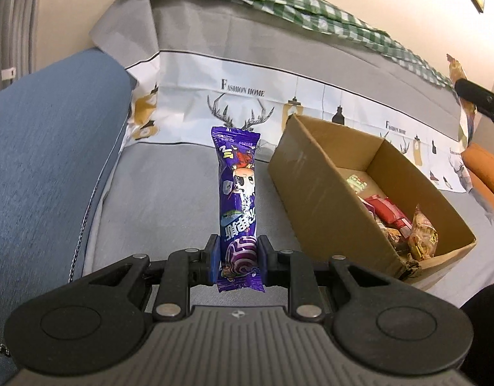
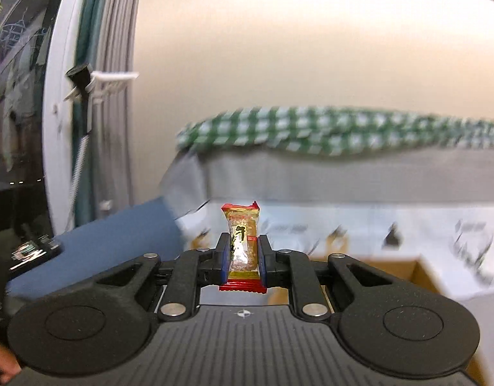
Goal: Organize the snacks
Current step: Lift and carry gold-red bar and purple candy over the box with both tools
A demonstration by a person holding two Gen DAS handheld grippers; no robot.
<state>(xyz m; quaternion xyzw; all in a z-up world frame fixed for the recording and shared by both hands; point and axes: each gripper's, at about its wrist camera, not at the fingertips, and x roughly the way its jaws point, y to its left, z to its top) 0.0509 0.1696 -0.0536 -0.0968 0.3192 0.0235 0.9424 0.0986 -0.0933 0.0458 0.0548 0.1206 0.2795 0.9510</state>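
At the lower centre of the left wrist view, the left gripper (image 1: 238, 257) was clenched on a purple snack packet (image 1: 238, 199), which stood upright between its blue pads, rising toward mid-frame. To the right sat an open cardboard box (image 1: 314, 199) on a grey sofa cover (image 1: 169, 199), with several wrapped snacks (image 1: 398, 222) inside. In the right wrist view, the right gripper (image 2: 243, 255) grasped a red-edged peanut bar (image 2: 243, 244) at lower centre; the background was blurred.

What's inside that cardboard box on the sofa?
The cardboard box holds several wrapped snacks: a red packet, a golden one, and a green-printed one farther back. The near wall hides whatever lies along that side.
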